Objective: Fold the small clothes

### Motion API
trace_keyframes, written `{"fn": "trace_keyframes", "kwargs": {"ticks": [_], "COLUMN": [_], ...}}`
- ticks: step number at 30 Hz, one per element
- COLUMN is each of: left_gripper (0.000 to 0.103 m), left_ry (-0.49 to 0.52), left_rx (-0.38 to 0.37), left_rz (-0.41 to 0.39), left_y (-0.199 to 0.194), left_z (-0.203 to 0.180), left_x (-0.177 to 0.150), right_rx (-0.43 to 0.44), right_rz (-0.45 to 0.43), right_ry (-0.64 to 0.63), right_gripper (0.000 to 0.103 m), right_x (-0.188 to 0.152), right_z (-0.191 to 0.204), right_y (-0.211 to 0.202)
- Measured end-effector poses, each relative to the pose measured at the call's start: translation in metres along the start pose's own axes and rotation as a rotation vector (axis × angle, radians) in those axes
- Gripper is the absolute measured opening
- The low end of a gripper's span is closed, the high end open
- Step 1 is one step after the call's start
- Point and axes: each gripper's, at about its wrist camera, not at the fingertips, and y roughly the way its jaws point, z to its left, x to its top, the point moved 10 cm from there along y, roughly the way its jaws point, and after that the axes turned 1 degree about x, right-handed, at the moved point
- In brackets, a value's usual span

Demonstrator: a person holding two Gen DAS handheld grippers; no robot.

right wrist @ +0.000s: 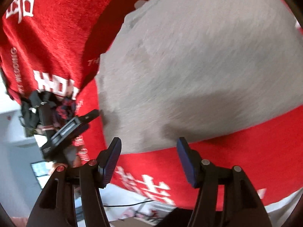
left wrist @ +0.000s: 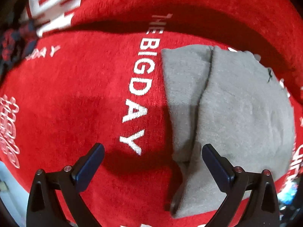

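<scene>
Our left tongs (left wrist: 153, 167) gape wide and empty beside the grey cloth's (left wrist: 236, 102) folded edge; our right tongs (right wrist: 149, 157) hang open, empty, near its border. The cloth lies on the red blanket (left wrist: 75, 94). We should pinch both layers cleanly, not the blanket.

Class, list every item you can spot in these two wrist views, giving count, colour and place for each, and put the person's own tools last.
grey garment: one, grey, partly folded with one layer lapped over another, lying on the red cloth.
red cloth: one, red with white lettering, spread beneath the garment.
dark clothes pile: one heap, dark blue, red and black, at the cloth's far edge.
left gripper: one, black with blue pads, open, above the garment's near edge; also seen in the right wrist view.
right gripper: one, black with blue pads, open, at the garment's near edge.
</scene>
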Motion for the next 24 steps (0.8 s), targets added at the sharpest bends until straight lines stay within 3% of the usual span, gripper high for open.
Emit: {"fn": "trace_keyframes", "kwargs": {"ticks": [7, 15, 17, 18, 19, 20, 24], "left_gripper": [0.103, 0.103, 0.103, 0.103, 0.103, 0.103, 0.103], "left_ry": [-0.091, -0.057, -0.057, -0.056, -0.055, -0.054, -0.069], "left_rx": [-0.224, -0.327, -0.354, -0.364, -0.372, -0.372, -0.435], "left_rz": [0.033, 0.049, 0.052, 0.052, 0.052, 0.05, 0.055], "left_y": [0.005, 0.009, 0.009, 0.009, 0.008, 0.009, 0.008], "left_z": [-0.002, -0.023, -0.028, -0.029, -0.029, -0.029, -0.034], "left_x": [0.009, 0.014, 0.015, 0.015, 0.016, 0.016, 0.022], "right_rx": [0.179, 0.336, 0.355, 0.36, 0.371, 0.382, 0.487], "right_rz": [0.019, -0.075, -0.089, -0.084, -0.065, -0.054, -0.074], "right_ry": [0.189, 0.307, 0.332, 0.345, 0.366, 0.373, 0.295], "right_gripper": [0.065, 0.064, 0.055, 0.044, 0.02, 0.007, 0.008], "right_x": [-0.021, -0.016, -0.01, -0.008, -0.007, -0.005, 0.01], "right_z": [-0.004, 0.006, 0.012, 0.014, 0.016, 0.019, 0.046], "right_y": [0.047, 0.068, 0.074, 0.078, 0.084, 0.085, 0.058]}}
